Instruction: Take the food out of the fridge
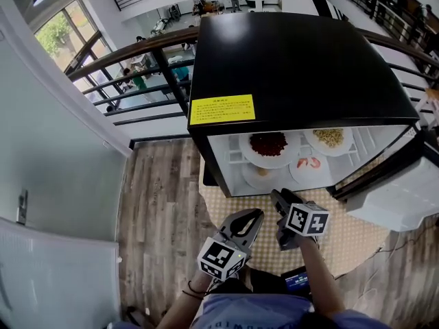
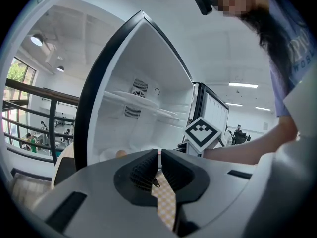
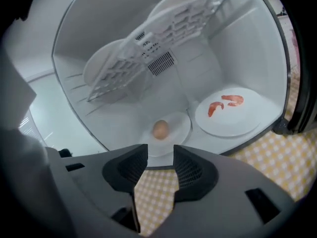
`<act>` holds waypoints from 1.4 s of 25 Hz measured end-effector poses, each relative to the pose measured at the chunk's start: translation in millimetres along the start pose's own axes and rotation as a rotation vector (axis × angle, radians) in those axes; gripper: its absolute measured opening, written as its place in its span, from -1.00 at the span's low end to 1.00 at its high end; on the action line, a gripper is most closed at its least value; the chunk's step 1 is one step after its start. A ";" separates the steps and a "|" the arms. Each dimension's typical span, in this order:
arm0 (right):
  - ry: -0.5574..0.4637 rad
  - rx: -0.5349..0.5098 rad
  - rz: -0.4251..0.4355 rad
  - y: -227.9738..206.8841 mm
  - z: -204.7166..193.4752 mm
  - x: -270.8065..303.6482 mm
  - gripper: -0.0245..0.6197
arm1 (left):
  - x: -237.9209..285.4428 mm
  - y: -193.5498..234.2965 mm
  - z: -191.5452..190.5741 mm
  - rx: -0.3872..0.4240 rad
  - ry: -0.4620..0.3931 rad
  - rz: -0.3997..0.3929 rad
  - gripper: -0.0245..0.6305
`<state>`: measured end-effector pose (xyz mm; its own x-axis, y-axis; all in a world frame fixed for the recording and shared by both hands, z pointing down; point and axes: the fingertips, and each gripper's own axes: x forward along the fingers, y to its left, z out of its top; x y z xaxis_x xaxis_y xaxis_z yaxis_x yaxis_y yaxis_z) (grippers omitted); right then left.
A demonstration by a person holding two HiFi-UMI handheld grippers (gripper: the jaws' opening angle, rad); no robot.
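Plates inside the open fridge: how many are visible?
4. On the upper shelf: red-food plate and bean plate. Below: egg plate and shrimp plate. Others may be hidden behind them.

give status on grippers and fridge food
Left gripper jaws shut, empty. Right gripper jaws open, empty, facing egg plate. Food inside open fridge, none out. Nothing in the way.

You have bright, even daylight: the window [image 1: 65, 29] at the head view's upper left glows pale, and a ceiling lamp [image 2: 37, 39] flares at the left gripper view's upper left. The fridge [image 3: 89, 29] interior is softly, evenly lit, almost washed out. Every view bows at its edges; both gripper views darken toward the corners.
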<state>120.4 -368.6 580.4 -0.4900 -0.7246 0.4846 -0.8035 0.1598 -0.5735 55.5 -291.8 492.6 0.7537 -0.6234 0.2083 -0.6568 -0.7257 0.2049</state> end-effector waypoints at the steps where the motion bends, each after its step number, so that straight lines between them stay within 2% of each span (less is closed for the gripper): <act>1: 0.003 0.028 -0.017 -6.1 -0.5 6.1 -0.45 | 0.6 -0.3 0.0 -0.001 0.000 -0.001 -0.87; 6: 0.011 0.174 -0.085 -30.4 -4.4 24.1 -0.40 | -1.3 -3.0 -1.3 -0.014 0.003 -0.006 -0.87; 11: -0.019 0.212 -0.104 -31.9 3.7 31.5 -0.40 | -6.8 2.7 -5.1 -0.025 0.011 0.012 -0.86; 17: -0.046 0.241 -0.168 -37.6 9.1 38.1 -0.42 | -12.4 10.6 -9.0 -0.057 0.016 0.038 -0.86; 20: -0.045 0.238 -0.209 -43.4 7.3 37.5 -0.67 | -15.5 10.7 -10.6 -0.073 0.014 0.031 -0.86; 22: -0.051 0.285 -0.196 -44.8 7.0 36.8 -0.70 | -16.6 6.6 -11.6 -0.085 0.016 0.001 -0.82; 24: -0.052 0.334 -0.179 -44.8 6.1 35.6 -0.73 | -17.5 3.2 -15.4 -0.101 0.026 -0.024 -0.59; 25: -0.051 0.348 -0.176 -44.5 5.3 34.5 -0.74 | -18.0 2.7 -18.4 -0.107 0.035 -0.028 -0.55; 30: -0.030 0.376 -0.172 -43.6 -3.6 19.9 -0.76 | -19.7 4.5 -33.6 -0.121 0.090 -0.028 -0.54; 35: -0.019 0.469 -0.134 -44.0 -17.2 3.0 -0.79 | -9.1 7.4 -55.6 -0.225 0.159 -0.074 -0.47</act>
<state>148.5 -366.2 618.5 -0.3829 -0.7310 0.5648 -0.6178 -0.2519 -0.7449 42.5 -275.3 545.4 0.7984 -0.5044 0.3289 -0.6021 -0.6736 0.4286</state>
